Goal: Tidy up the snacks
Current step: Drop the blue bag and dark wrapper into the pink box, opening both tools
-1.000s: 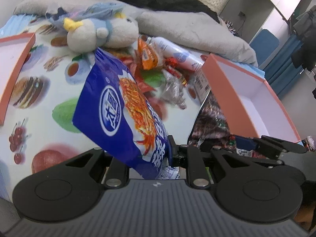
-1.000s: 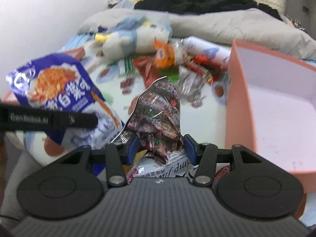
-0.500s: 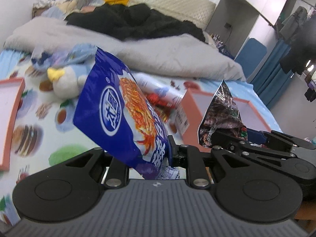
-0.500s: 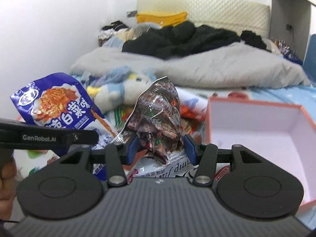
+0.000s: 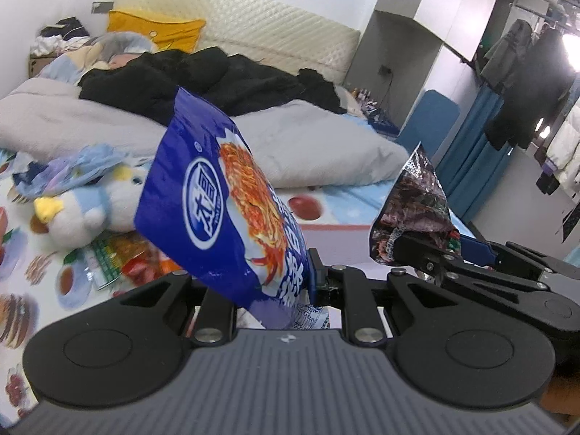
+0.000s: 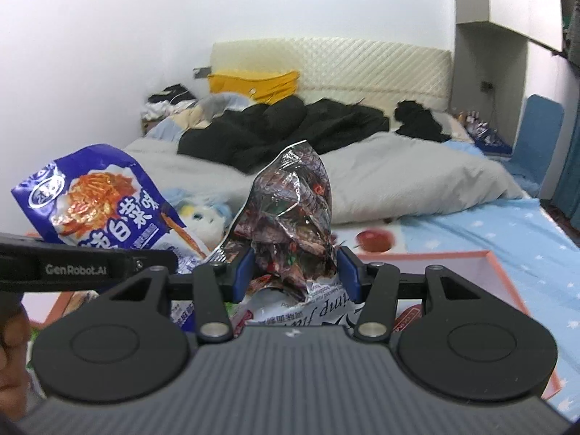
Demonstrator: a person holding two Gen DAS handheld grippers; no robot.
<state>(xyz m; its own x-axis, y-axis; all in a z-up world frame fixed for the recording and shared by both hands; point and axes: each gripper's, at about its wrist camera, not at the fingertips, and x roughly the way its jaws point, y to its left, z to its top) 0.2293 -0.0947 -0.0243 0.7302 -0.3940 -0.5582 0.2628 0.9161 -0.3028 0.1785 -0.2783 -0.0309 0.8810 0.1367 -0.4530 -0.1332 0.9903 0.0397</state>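
Between each tool's pinching fingers, left tool (image 5: 286, 282) grips blue packet (image 5: 221, 214), right tool (image 6: 295, 272) dark packet (image 6: 290, 214).

"GenRobot.AI" – left hand-held gripper (image 6: 174, 259) arm; "白菜" – blue snack bag (image 6: 105, 210).

**Two wrist cameras, side by side, facing the bed's headboard**

Each fisheye sits just behind its own jaws, looking forward and slightly down over the bed. The left view faces the cream quilted headboard (image 5: 275, 32) and catches the right gripper (image 5: 427, 253) at its right edge. The right view catches the left gripper (image 6: 159, 259) at its left edge. Both share the grey duvet (image 6: 417, 177) and the blue-and-white plush toy (image 5: 90, 206).
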